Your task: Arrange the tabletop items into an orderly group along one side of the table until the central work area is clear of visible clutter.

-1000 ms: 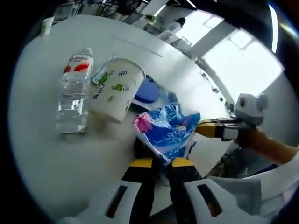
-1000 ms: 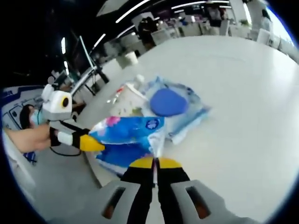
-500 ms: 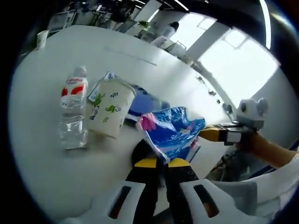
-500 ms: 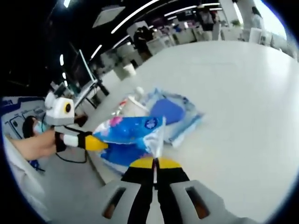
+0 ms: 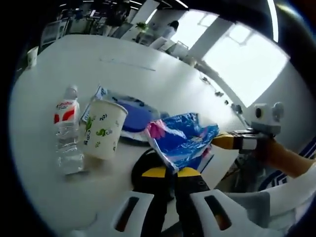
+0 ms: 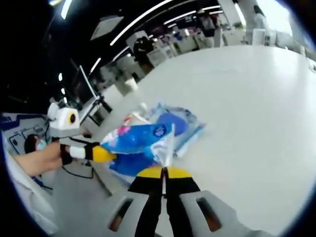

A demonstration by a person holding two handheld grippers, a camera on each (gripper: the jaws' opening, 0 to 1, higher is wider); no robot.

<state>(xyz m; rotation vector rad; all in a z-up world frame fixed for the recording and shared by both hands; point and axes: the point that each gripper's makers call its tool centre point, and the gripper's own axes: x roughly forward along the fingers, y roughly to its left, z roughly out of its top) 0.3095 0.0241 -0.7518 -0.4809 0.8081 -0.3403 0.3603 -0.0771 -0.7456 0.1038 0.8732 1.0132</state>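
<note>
- Both grippers have risen since the earlier frames; the bottle and cup look smaller, lower on the table
- Left gripper jaws clamp one end of the blue packet; right gripper jaws clamp the other end, packet held off the table
- Clear bag with blue disc lies behind the cup, touching it
- Packet hangs near the table edge; the far tabletop is open

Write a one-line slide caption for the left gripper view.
Both tongs pinch a blue packet above the table, beside a cup and bottle.
</note>
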